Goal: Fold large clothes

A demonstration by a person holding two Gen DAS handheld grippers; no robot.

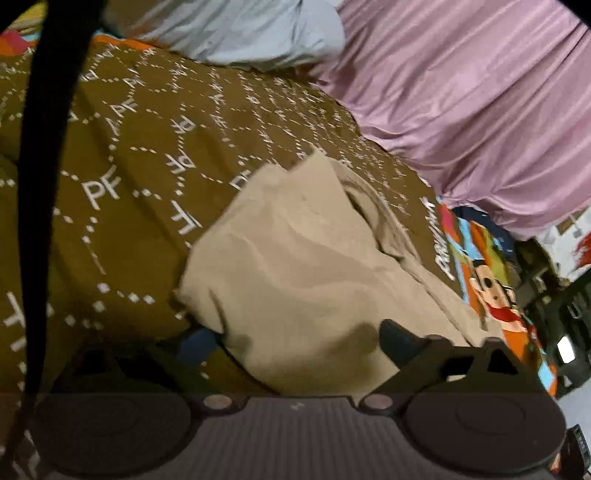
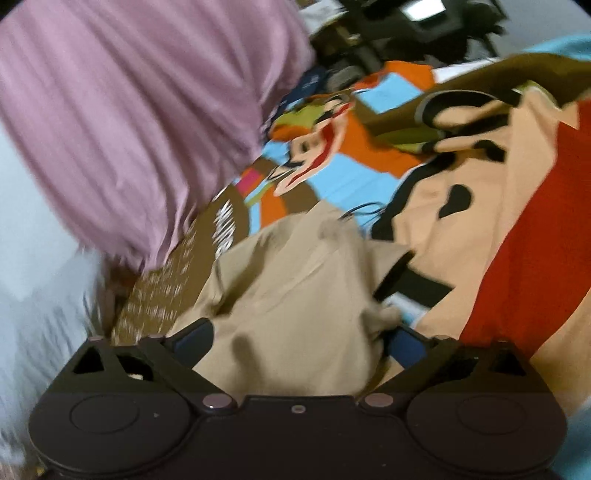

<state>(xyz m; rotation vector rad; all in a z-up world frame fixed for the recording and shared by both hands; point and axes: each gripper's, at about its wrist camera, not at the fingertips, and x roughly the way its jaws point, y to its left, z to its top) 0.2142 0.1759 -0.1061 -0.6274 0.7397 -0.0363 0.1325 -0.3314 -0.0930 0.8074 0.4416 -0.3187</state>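
Observation:
A beige garment (image 1: 295, 266) lies partly folded on a brown patterned bedspread (image 1: 129, 166). In the left wrist view my left gripper (image 1: 295, 339) stands wide open, its fingers either side of the garment's near edge, with cloth between them. In the right wrist view the same beige garment (image 2: 295, 295) bunches up between the fingers of my right gripper (image 2: 295, 339), which is also wide open with cloth lying between its jaws. Both views are motion-blurred.
A pink curtain (image 1: 480, 110) hangs along the bed's far side and shows in the right wrist view (image 2: 129, 110). A light blue pillow (image 1: 240, 33) lies at the head. A black strap (image 1: 48, 147) hangs at left. Cartoon-print bedding (image 2: 461, 206) and dark clutter (image 2: 388, 33) lie beyond.

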